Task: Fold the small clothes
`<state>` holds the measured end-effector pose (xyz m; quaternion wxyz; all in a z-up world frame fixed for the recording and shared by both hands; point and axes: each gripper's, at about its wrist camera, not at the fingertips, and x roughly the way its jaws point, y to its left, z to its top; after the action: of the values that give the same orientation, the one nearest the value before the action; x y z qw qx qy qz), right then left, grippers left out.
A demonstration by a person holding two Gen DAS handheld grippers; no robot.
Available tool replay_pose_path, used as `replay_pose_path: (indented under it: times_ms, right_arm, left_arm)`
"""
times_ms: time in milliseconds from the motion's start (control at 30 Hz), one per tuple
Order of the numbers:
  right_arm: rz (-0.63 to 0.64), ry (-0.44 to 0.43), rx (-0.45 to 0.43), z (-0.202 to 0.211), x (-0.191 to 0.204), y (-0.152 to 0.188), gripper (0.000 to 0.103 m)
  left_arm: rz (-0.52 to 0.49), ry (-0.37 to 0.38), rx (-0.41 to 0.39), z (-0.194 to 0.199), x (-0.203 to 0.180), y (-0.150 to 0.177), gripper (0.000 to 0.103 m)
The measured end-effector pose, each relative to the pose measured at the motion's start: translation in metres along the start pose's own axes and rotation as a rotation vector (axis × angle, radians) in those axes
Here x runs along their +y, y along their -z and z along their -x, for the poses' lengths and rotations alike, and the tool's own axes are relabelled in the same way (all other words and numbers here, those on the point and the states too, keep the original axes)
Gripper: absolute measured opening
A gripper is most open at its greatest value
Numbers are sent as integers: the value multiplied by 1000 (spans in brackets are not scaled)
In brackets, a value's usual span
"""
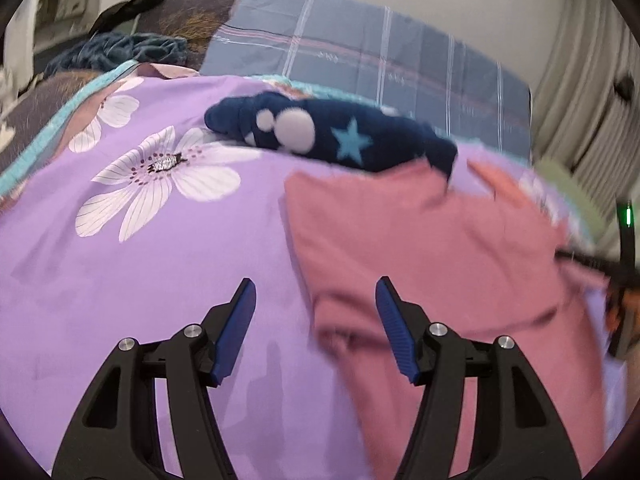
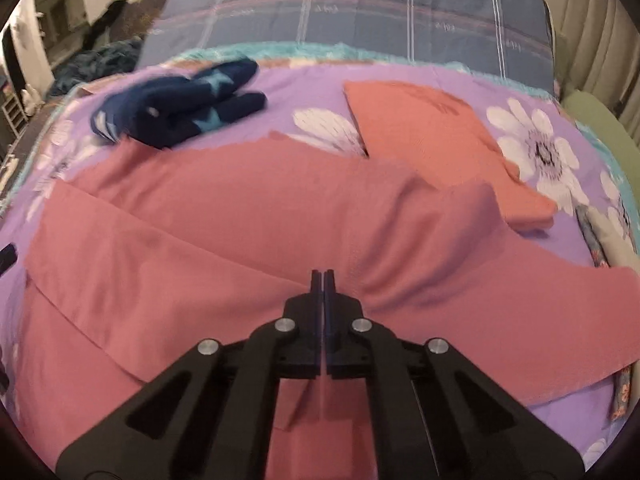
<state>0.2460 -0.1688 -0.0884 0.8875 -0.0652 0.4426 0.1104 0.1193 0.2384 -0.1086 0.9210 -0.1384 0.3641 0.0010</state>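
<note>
No legible txt/brand on pink garment (image 2: 240, 216) or navy star garment (image 1: 332, 136)

Purple bedsheet (image 1: 120, 280) w/ white flower print, teal edge. Dusty-pink cloth garment (image 2: 240, 216). Folded coral-orange cloth (image 2: 424, 136). Navy garment (image 1: 332, 136) w/ light-blue stars, white spots. Grey-blue plaid blanket (image 1: 360, 52).

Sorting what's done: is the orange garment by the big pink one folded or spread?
Folded: the orange garment lies as a compact rectangle with straight edges and layers visible at its near end.

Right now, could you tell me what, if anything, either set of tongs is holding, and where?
Left tongs: open, holding nothing. Right tongs: shut over the pink garment; whether they pinch it cannot be told.
</note>
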Motion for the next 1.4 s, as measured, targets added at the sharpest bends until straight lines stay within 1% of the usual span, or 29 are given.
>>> replay_pose_path:
  times_ms: [67,100,167,233,267,300,333,400,433,467,533,633,667,733,767,800,833,900,933,1000,1033,1067,1100,1133,1167,1200,1267,1333,1400]
  right_arm:
    - [36,21,-20,4,6,-1,1]
    - [46,20,-22,5,8,-2,1]
    - [47,9,-19,4,10,-1,1]
    - [46,11,-19,3,11,-1,1]
    - [44,10,-22,3,10,-1,1]
    - [41,10,-23,4,10,-1,1]
    - [35,5,-26,5,8,-2,1]
    - [14,-23,-57,11,3,-4,1]
    - [2,-26,-81,17,1,-5,1]
    - [-11,-32,-116,25,-3,-7,1]
    - [-31,-36,-148,29,-7,-12,1]
    - [-68,-26,-127,8,-13,-24,1]
    - [-67,-22,-112,-1,-13,-27,1]
    - [-78,28,-61,-20,-15,-28,6]
    - [-105,25,-39,-25,-17,-26,8]
    - [-126,1,-40,-24,-19,-23,12]
    - [-139,-27,-48,-21,-21,-19,16]
    - [-123,-29,-66,-10,-21,-11,22]
    - [-106,-29,-73,-4,-19,-8,22]
    - [-71,-81,-84,8,-13,-1,22]
    - [-51,-106,-84,12,-8,2,22]
    - [-15,-108,-71,13,-1,7,22]
    - [18,-82,-48,8,5,11,24]
    - [60,-32,-12,0,11,15,26]
    - [112,48,24,-12,18,23,28]
    - [117,61,15,-13,20,27,32]
    - [96,107,-10,-4,24,32,35]
    - [52,99,-40,12,25,36,39]
    - [36,4,-88,32,27,42,42]
  left_arm:
    - [54,52,24,-17,6,-16,63]
    - [75,59,41,-28,7,-22,63]
    - [94,56,82,-55,7,-34,63]
    - [83,21,111,-78,4,-42,61]
    - [68,4,108,-87,1,-46,54]
    - [45,-1,100,-92,-3,-50,22]
    - [6,-5,102,-96,-10,-54,4]
    - [-23,-21,54,-84,-15,-59,3]
    - [-54,-23,0,-71,-21,-62,4]
    - [-72,-30,-28,-63,-22,-62,4]
    - [-94,-60,-69,-51,-21,-65,4]
    - [-73,-116,-48,-61,-6,-65,4]
    - [-67,-150,-18,-71,2,-62,4]
    - [-58,-174,17,-81,11,-59,5]
    - [-34,-167,34,-82,19,-57,6]
    - [-12,-153,34,-80,23,-57,11]
    - [8,-142,13,-73,27,-57,22]
    - [3,-143,-20,-60,25,-55,35]
    - [-11,-130,-30,-54,22,-54,35]
    - [-66,-64,-34,-41,8,-47,36]
    - [-102,-56,-23,-39,1,-41,39]
    - [-138,-70,-1,-40,-5,-34,43]
    - [-185,-107,35,-44,-12,-25,54]
    - [-221,-144,65,-50,-16,-17,56]
    - [-273,-197,113,-58,-18,-6,57]
    - [-282,-206,111,-58,-18,-2,60]
    - [-224,-208,92,-44,-8,-6,61]
    - [-169,-193,73,-29,0,-8,61]
    - [-138,-136,71,-15,6,-5,61]
